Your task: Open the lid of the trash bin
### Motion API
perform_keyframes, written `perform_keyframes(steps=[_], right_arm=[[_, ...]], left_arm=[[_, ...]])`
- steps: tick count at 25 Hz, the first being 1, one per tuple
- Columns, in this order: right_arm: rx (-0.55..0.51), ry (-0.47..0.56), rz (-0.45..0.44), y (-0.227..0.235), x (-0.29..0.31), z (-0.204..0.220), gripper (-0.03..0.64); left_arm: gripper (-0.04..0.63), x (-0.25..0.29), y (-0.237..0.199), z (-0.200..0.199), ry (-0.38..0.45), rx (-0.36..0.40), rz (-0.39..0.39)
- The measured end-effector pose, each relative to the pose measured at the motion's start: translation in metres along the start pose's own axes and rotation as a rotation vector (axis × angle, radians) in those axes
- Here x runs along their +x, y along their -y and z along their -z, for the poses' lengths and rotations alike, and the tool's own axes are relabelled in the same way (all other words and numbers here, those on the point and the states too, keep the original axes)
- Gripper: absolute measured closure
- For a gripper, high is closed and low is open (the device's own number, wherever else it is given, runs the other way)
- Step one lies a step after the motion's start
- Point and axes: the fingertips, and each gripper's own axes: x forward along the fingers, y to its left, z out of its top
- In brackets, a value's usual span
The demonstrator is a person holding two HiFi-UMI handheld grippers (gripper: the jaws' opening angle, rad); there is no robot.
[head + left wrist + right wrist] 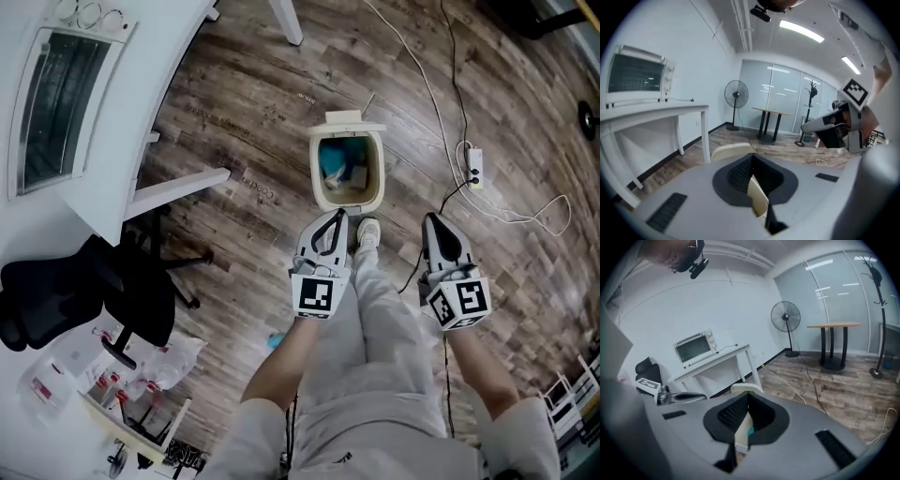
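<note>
Left gripper (335, 217) jaws pressed together, holding nothing, right gripper (431, 220) the same, trash bin (349, 199) just ahead of the left gripper, lid (348, 119) up, shoe (367, 232) touching its front.

Left gripper (335, 217): held low, pointing forward and down; jaws together, nothing between.
Right gripper (434, 223): level with the left, well apart from it; jaws together, empty.
Left forearm (279, 364): bare, stretched forward.
Right forearm (485, 373): likewise.
</note>
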Motion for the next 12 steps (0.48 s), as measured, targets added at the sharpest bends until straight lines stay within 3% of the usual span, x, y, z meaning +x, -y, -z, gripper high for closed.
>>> perform_keyframes(steps=[5,10,12], right_arm=[[0.008,0.12,-0.001,0.004,-0.057,-0.09,0.6],[0.001,0.209,-0.028,-0.011,-0.098,-0.14,0.6],[-0.018,0.227,-0.044,-0.019,-0.105,-0.153,0.6]], left_arm=[[0.595,-0.07,-0.009,-0.123,0.127,-0.048,-0.103],[0.595,-0.145,-0.012,-0.212,0.228,0.136,-0.193],[0.595,-0.167,-0.01,-0.243,0.304,0.142,-0.218]])
